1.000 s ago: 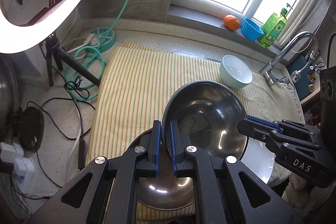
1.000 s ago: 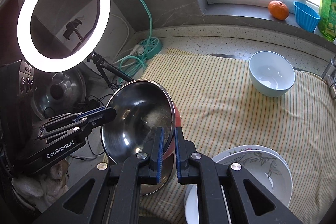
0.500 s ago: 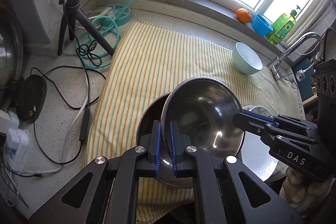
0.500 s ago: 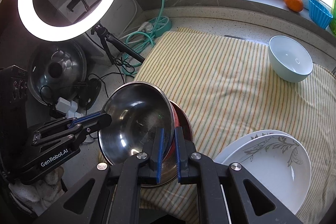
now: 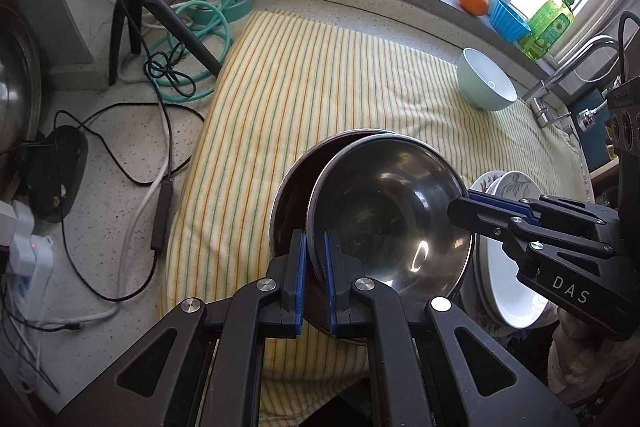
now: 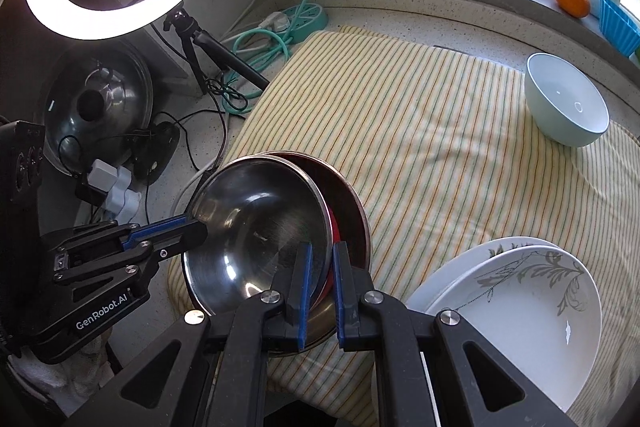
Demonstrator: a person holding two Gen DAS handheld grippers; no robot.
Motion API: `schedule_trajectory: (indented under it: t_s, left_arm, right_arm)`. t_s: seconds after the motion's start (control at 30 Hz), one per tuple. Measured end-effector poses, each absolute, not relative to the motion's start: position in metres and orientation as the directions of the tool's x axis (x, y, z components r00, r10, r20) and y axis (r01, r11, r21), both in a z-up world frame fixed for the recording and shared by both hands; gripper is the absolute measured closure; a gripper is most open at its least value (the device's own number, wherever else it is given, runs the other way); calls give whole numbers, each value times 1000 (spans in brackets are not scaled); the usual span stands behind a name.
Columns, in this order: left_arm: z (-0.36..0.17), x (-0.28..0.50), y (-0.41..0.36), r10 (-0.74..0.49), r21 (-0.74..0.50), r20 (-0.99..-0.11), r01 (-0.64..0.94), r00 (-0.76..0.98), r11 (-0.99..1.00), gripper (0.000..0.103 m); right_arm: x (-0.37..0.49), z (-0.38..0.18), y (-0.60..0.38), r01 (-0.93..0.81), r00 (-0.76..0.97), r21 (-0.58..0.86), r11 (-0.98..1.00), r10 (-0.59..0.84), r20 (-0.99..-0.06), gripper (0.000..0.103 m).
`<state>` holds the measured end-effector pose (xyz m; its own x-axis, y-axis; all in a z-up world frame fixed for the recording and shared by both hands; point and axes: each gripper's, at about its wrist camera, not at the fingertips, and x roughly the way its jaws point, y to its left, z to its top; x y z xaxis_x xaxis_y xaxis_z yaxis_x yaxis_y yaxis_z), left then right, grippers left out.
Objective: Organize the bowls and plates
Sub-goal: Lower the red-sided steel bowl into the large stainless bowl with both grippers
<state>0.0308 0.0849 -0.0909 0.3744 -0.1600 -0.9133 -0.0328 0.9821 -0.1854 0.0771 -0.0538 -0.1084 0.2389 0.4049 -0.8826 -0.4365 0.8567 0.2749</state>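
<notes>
Both claws, the left claw and the right claw, pinch the steel bowl above the red bowl just under them, and uneven letting go could tip it.

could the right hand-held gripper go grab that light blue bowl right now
Probably not yet: the right hand-held gripper is clamped on the steel bowl, shared with the left hand-held gripper. Otherwise the striped cloth toward the light blue bowl lies bare.

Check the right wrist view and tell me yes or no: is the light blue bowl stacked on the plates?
No, the light blue bowl stands alone on the striped cloth, apart from the plates.
</notes>
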Motion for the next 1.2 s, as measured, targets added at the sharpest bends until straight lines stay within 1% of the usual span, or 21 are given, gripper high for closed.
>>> schedule_trajectory:
  t_s: [0.47, 0.6, 0.7, 1.0, 1.03, 1.07, 1.2]
  left_arm:
    - [-99, 34, 83, -130, -147, -928, -23, 349, 989, 96]
    - [-100, 35, 84, -135, -152, -929, -23, 344, 988, 96]
    - [-100, 35, 84, -138, -154, -930, -21, 340, 988, 96]
    - [-102, 37, 82, -141, -156, -932, -19, 333, 988, 96]
    - [-101, 37, 82, -140, -155, -933, -21, 332, 988, 93]
    - [-101, 38, 82, -143, -159, -933, -23, 330, 987, 92]
    - [-98, 39, 82, -142, -158, -930, -20, 338, 987, 92]
  right_arm:
    - [78, -118, -44, -460, 242, 222, 860, 362, -900, 94]
    - [79, -121, -43, -459, 226, 222, 860, 355, -907, 93]
    - [79, -123, -42, -460, 215, 226, 858, 355, -910, 91]
    - [79, -125, -43, -455, 207, 229, 860, 353, -913, 91]
    - [79, -125, -43, -455, 207, 230, 860, 353, -912, 91]
    - [79, -125, -43, -455, 206, 231, 860, 354, -912, 91]
    - [79, -125, -44, -455, 199, 236, 859, 356, -913, 88]
